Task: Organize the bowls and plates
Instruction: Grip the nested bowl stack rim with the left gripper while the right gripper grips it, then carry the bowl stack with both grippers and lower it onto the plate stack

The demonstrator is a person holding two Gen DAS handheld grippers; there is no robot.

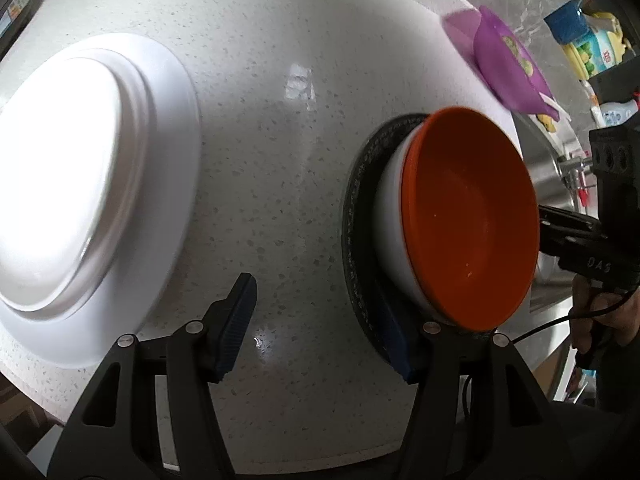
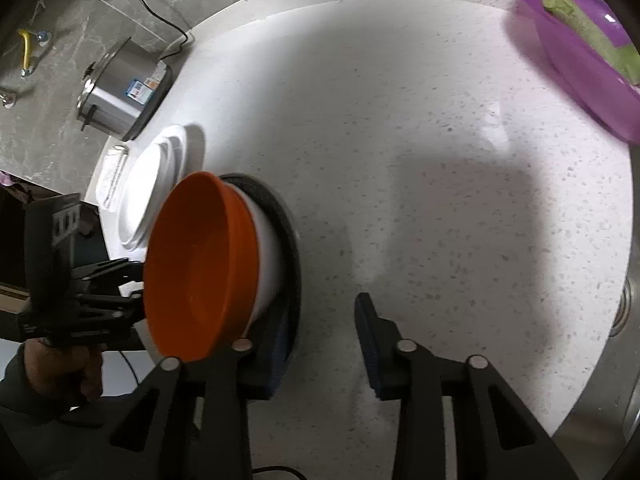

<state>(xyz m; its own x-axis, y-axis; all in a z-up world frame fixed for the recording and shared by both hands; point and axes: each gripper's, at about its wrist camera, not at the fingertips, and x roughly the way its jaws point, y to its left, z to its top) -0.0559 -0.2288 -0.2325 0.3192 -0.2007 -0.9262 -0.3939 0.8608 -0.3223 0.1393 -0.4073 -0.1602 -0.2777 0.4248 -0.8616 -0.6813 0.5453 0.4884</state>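
Note:
An orange bowl sits nested in a white bowl on a black plate on the speckled counter. It also shows in the right wrist view. A stack of white plates lies to the left, also seen in the right wrist view. My left gripper is open, its right finger beside the black plate. My right gripper is open, its left finger by the black plate. Each gripper shows at the bowl's far side in the other's view.
A purple plate with food scraps lies at the back, also in the right wrist view. A steel pot stands by the wall. A steel sink lies beyond the bowls. Packets stand on a rack.

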